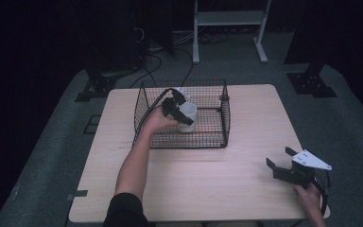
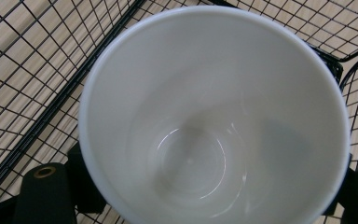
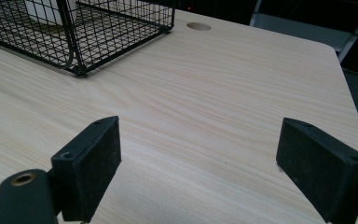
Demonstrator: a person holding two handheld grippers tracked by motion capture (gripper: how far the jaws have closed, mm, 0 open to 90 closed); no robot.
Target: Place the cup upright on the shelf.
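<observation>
Inside wire basket (image 1: 222, 124), left tongs (image 1: 178, 111) pinching white mug (image 1: 188, 113); right tongs (image 1: 283, 165) spread.

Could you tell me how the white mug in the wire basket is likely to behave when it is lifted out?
The white mug looks like glazed ceramic, so probably rigid but breakable against the wire basket. Its glossy wall may slip in the left gripper. It looks empty, so likely fairly light.

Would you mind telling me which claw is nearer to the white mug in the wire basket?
The left. The left claw is at the white mug inside the wire basket, gripping it, while the right claw rests open far off at the table's near right corner.
</observation>
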